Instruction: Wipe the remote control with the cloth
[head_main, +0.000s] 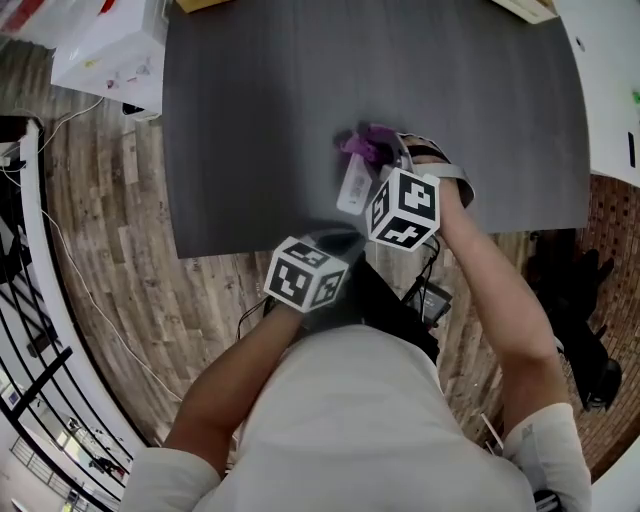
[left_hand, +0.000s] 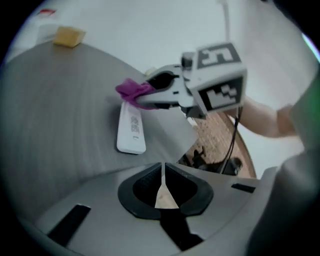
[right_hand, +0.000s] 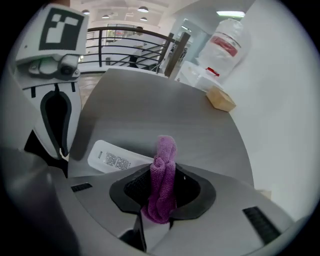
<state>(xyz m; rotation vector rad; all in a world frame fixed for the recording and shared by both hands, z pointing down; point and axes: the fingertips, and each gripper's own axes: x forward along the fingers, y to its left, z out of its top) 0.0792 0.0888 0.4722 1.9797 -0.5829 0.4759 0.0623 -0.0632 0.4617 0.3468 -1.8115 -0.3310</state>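
Dark grey table (head_main: 250, 110) over wood-plank floor. White remote control (head_main: 354, 186) lies flat near the table's front edge, label side up. Right gripper (left_hand: 156, 91) is clamped on a bunched purple cloth (right_hand: 162, 175), cloth tip at the remote's far end; contact unclear. Left gripper (left_hand: 163, 175) has its jaws closed together with nothing between them, hovering near the table's front edge, apart from the remote.

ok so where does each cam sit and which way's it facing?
Head view: on the person's head, steeply down at the grey table; forearms, torso show.
Left gripper view: on the left gripper, along its shut, empty jaws toward the remote.
Right gripper view: on the right gripper, along jaws clamped on the purple cloth.
Shared: all show the remote.
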